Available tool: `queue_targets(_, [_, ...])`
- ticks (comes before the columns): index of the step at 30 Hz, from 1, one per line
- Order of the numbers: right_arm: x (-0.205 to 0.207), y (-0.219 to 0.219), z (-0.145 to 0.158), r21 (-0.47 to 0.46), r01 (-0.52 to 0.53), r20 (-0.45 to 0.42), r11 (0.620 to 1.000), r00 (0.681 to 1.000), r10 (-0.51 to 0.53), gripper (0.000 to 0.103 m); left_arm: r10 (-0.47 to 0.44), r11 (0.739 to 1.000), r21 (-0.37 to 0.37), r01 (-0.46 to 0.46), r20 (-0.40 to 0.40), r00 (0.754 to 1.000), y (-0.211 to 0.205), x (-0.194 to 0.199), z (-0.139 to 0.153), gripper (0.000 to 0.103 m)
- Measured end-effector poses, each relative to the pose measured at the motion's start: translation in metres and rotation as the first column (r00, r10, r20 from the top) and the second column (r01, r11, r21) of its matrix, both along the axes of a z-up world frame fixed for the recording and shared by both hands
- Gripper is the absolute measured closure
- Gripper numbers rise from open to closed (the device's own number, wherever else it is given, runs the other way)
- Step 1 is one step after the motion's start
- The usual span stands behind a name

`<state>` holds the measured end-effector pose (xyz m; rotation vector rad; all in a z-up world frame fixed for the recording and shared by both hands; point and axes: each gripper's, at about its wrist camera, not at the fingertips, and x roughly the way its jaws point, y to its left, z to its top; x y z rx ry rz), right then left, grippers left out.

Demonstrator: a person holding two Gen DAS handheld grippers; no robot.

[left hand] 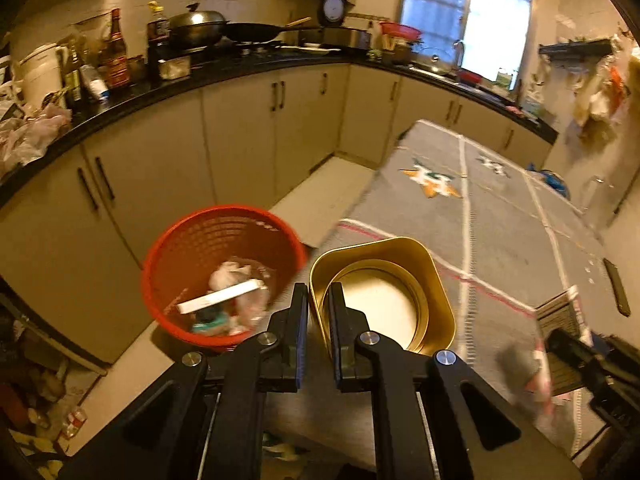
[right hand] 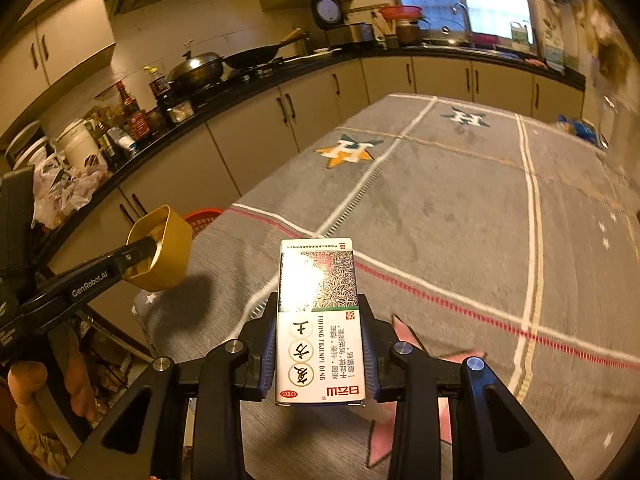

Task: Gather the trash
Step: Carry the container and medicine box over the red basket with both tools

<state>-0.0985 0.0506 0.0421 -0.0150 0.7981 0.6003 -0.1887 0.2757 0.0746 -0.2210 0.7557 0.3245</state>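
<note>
My left gripper [left hand: 318,308] is shut on the near wall of an empty gold tin [left hand: 400,264], held above the table's left edge. Below and left of it, a red mesh basket [left hand: 208,240] stands on the floor with a white box and crumpled paper inside. My right gripper [right hand: 318,304] is shut on a white and green medicine box [right hand: 320,320], held upright over the grey tablecloth [right hand: 440,200]. The right wrist view shows the left gripper [right hand: 140,256] with the gold tin [right hand: 164,248] at the left, and the basket's rim [right hand: 202,216] behind it.
A black kitchen counter [left hand: 240,68] with bottles, a lidded wok and plastic bags runs along the cabinets [left hand: 240,132] behind the basket. The grey cloth with star logos [left hand: 500,220] covers the table. Clutter lies on the floor at the lower left [left hand: 40,400].
</note>
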Motion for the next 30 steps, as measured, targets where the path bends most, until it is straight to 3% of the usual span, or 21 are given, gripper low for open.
queue_targets(4, [0.001,0.020,0.001,-0.011,-0.045,-0.002,0.999,0.999,0.045,0.065,0.021,1.000,0.004,-0.021,-0.033,0.999,0.019,0.000,-0.005,0.093])
queue_targets(20, [0.012,0.123,0.002,-0.043,-0.205,-0.041,0.978,0.978,0.203,0.065,0.065,0.997,0.038,-0.064,-0.030,0.997,0.084,-0.002,-0.008,0.093])
queue_targets(30, [0.016,0.178,0.001,-0.061,-0.268,-0.040,0.961,0.963,0.266,0.065,0.095,0.995,0.013,-0.094,-0.056,0.994,0.121,0.004,-0.019,0.093])
